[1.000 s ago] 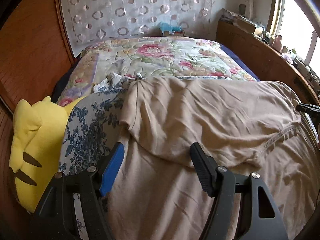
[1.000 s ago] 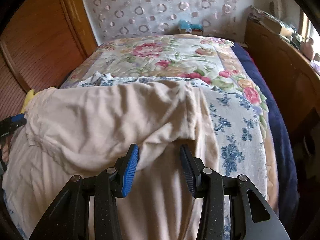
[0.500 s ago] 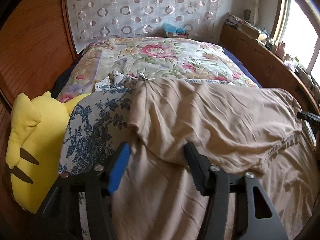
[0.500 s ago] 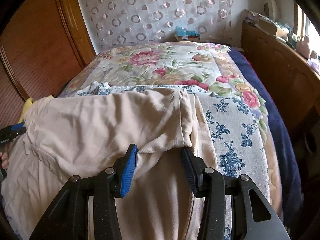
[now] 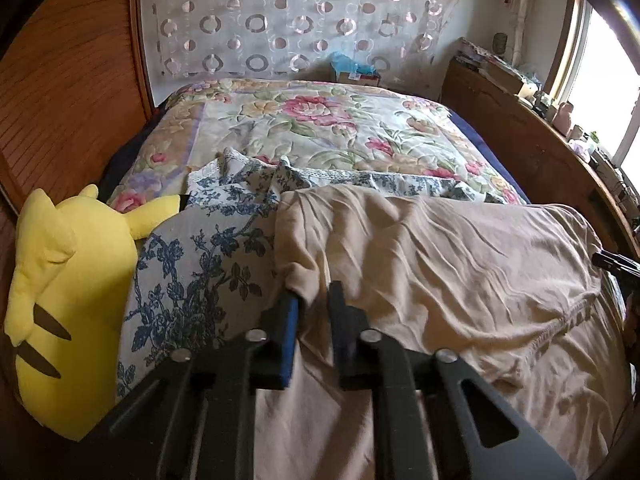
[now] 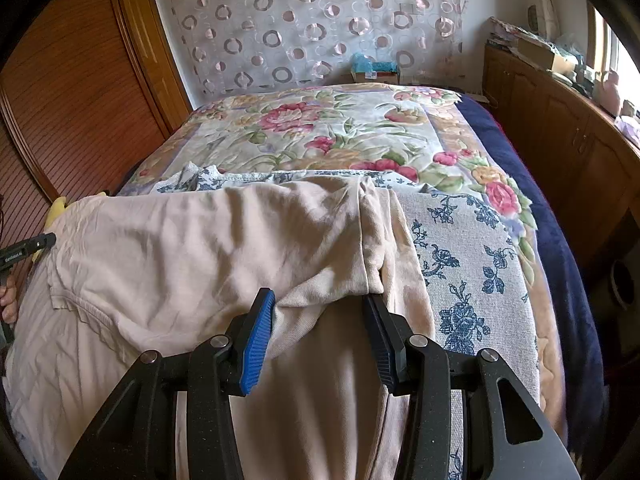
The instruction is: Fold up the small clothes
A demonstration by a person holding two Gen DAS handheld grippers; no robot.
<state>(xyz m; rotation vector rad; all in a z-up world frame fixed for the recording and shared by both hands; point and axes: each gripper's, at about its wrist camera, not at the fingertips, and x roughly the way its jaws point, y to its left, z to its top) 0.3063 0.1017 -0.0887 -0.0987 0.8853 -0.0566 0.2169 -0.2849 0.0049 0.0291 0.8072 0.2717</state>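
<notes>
Two hand-held grippers work the near edge of a beige, soft cotton garment (image 5: 440,264) that we have spread across the bed, over a white cloth printed with blue flowers (image 5: 192,272) and, farther back, a pastel floral quilt (image 5: 320,128). One layer of the garment lies doubled over itself, its stitched hem running toward our right side, so we judge a fold is under way with a corner at each hand. Our left gripper (image 5: 314,312) has just been closing, and its jaws now stand nearly together, clamped on the folded corner of the beige fabric, which bunches up between the blue pad and the black one; pinching there gives us a firm hold for the fold. Our right gripper (image 6: 320,320) sits at the opposite corner with its jaws apart, a ribbed fold of fabric lying between them; its right finger (image 6: 376,320) appears to touch the cloth, but we see no pinch yet. A yellow plush toy with brown stripes (image 5: 60,300) rests against the wooden wall panel beside the bed, clear of the work. Next, we judge, the right jaws should close so that both corners lift evenly.
</notes>
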